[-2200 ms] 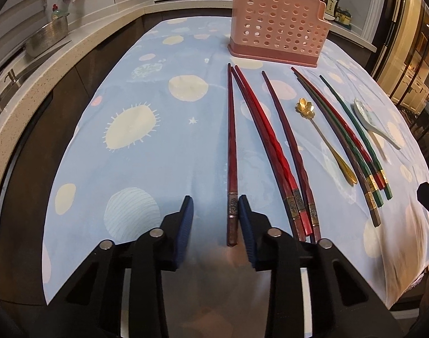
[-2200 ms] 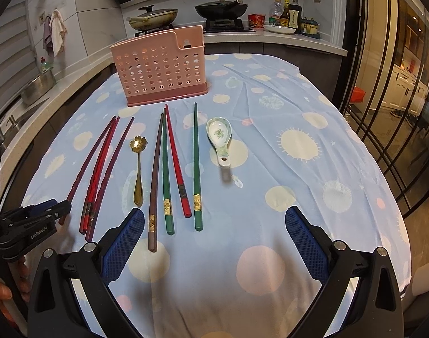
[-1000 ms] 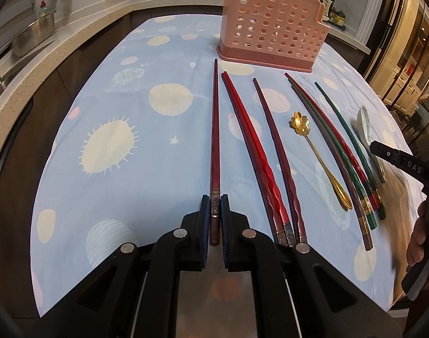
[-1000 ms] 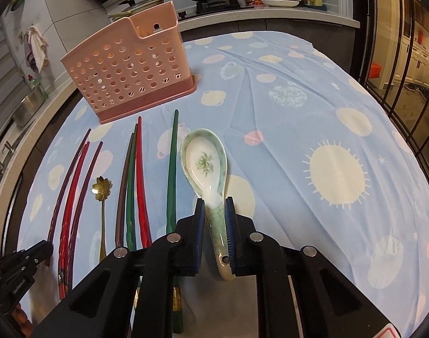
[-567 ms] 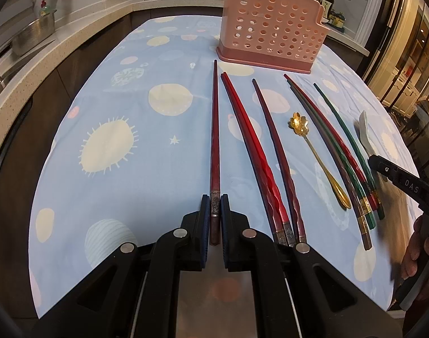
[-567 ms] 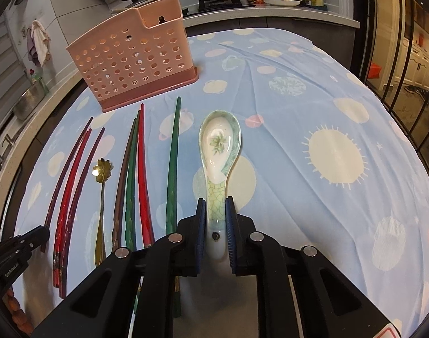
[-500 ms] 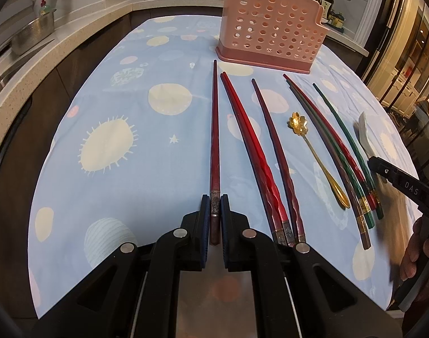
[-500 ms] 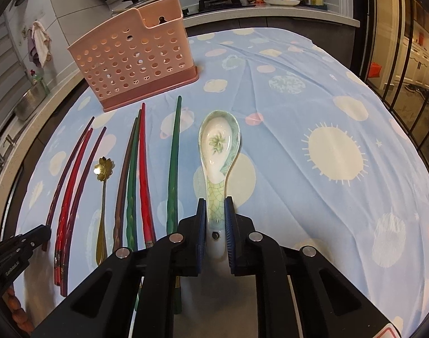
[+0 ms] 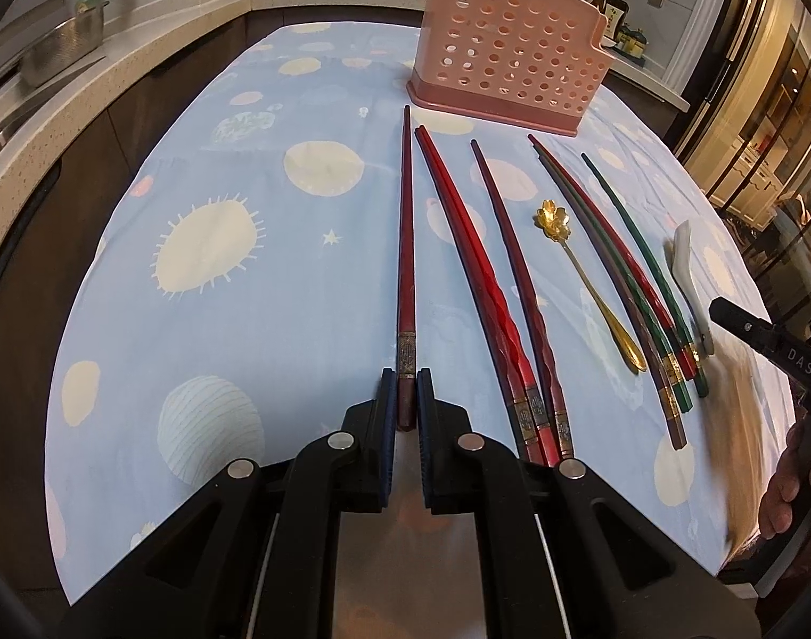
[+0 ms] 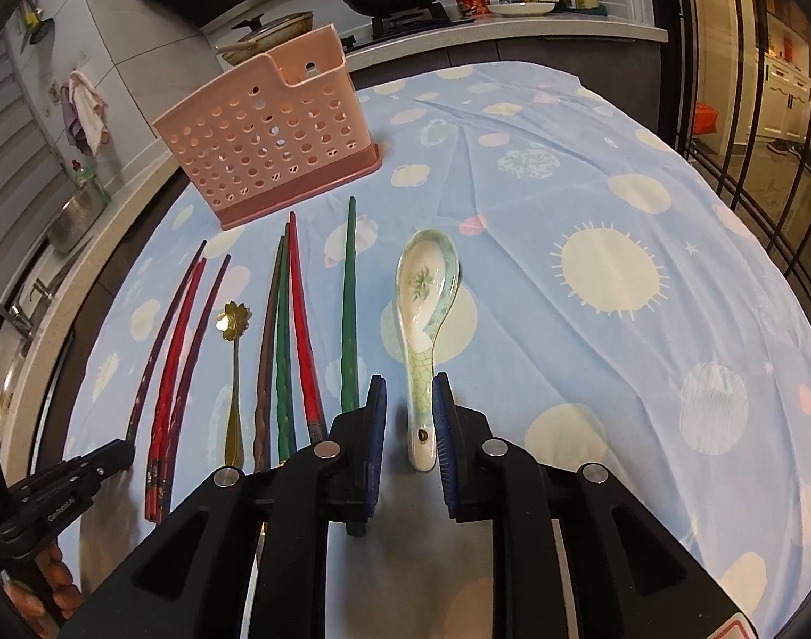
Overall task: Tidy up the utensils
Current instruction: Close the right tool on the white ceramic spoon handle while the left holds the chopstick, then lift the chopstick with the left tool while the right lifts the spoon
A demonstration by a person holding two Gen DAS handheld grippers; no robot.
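Utensils lie in a row on the table (image 9: 203,287), none yet in the pink holder (image 9: 512,53), which stands upright well ahead of both tongs. The task is judged to be at its start: no item shows inside the holder.

Left tongs (image 9: 407,399): closed on the butt end of the dark red chopstick (image 9: 405,223), whose shaft points straight ahead toward the holder. Whether the chopstick is off the cloth cannot be told.

Right tongs (image 10: 408,415): narrowly parted, straddling the handle of the ceramic spoon (image 10: 424,298); the right pad is close against the handle, a gap shows on the left.

To the right of the left tongs, the remaining chopsticks and the gold spoon (image 9: 586,277) lie untouched. All items remain to be placed.
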